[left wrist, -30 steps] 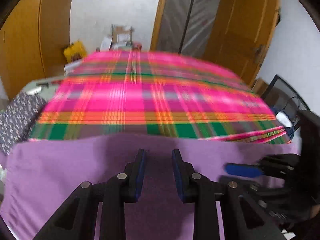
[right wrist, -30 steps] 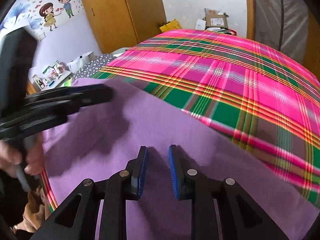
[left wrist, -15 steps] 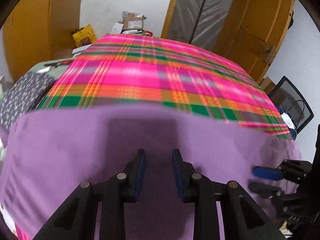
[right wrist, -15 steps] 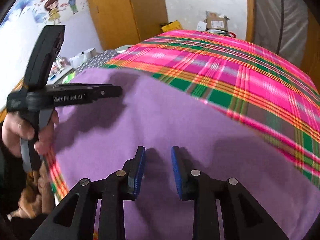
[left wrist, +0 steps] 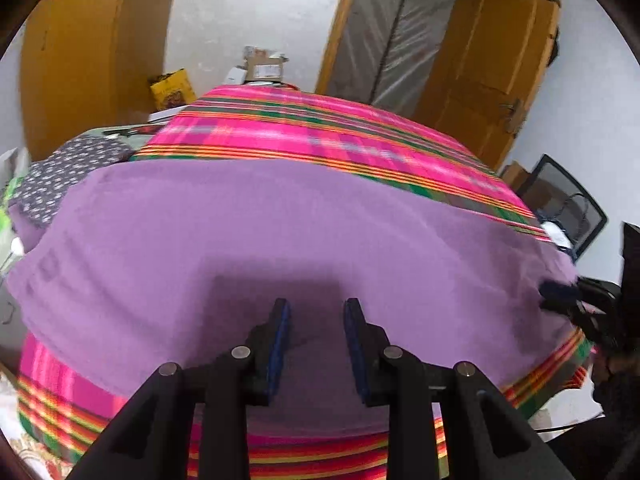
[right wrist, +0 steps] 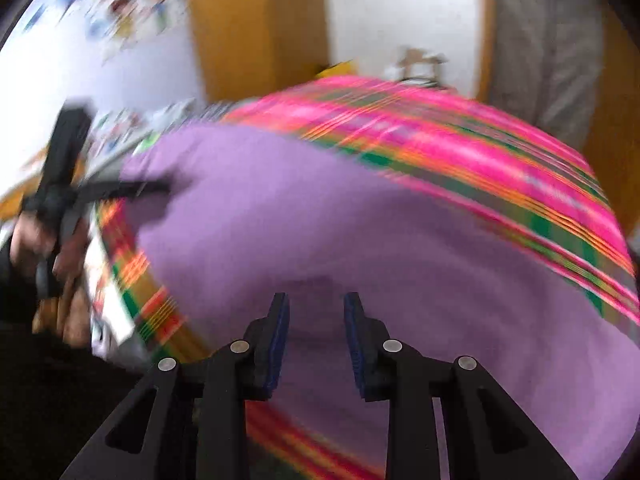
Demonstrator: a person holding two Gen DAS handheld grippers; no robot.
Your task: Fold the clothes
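Cloth: wide soft purple fabric garment point(left wrist: 280, 240) spread flat on pink-green plaid bedspread point(left wrist: 340, 132) | left gripper point(left wrist: 316, 340), right gripper point(right wrist: 316, 336) both parted, holding nothing | limp and light, I judge; pinch your edge corners.

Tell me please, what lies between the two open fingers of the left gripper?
Only the purple cloth, which spreads flat over the plaid bedspread. The left gripper pinches nothing. The left wrist view shows this.
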